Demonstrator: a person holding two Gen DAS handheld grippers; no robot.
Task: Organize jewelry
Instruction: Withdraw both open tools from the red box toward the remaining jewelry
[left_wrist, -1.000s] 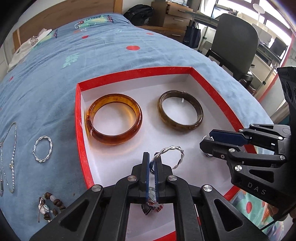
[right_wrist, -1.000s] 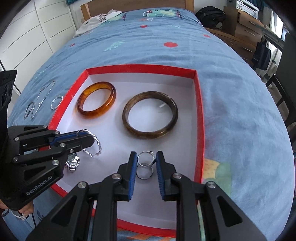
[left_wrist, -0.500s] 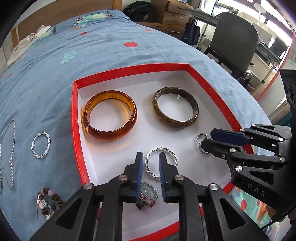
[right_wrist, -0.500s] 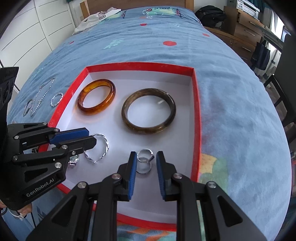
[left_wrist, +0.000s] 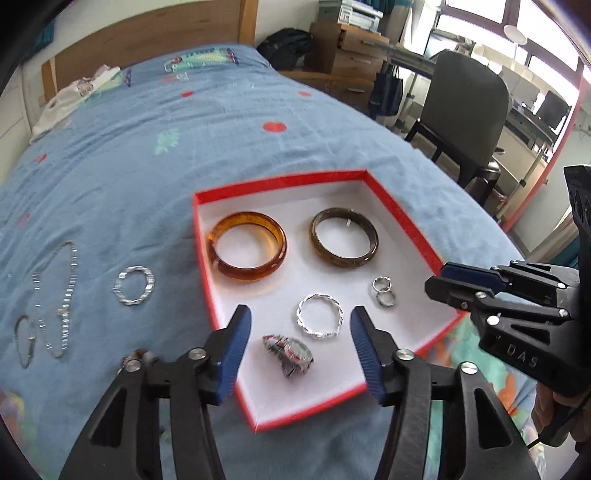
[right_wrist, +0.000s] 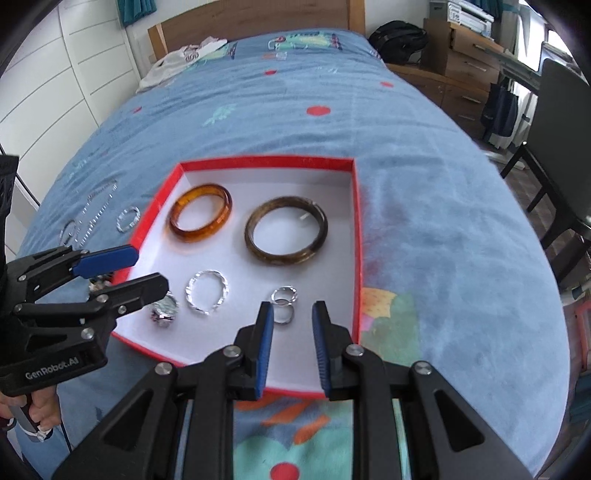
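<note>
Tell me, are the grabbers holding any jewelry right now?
No. The left gripper and right gripper are both open and empty; the twisted bracelet lies loose in the box.

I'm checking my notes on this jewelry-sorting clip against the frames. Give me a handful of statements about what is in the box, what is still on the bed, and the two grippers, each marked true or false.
1. Two bangles lie in the red box: an amber bangle and a dark brown bangle. True.
2. The left gripper is shut on the twisted silver bracelet. False: its jaws stand wide open and the bracelet lies free on the box floor.
3. A second twisted silver bracelet lies on the blue bedspread, outside the box. True.
4. The watch lies on the bedspread. False: it lies inside the box, near its front edge.
5. The right gripper holds the two small rings. False: it is open, and the rings lie in the box.
</note>
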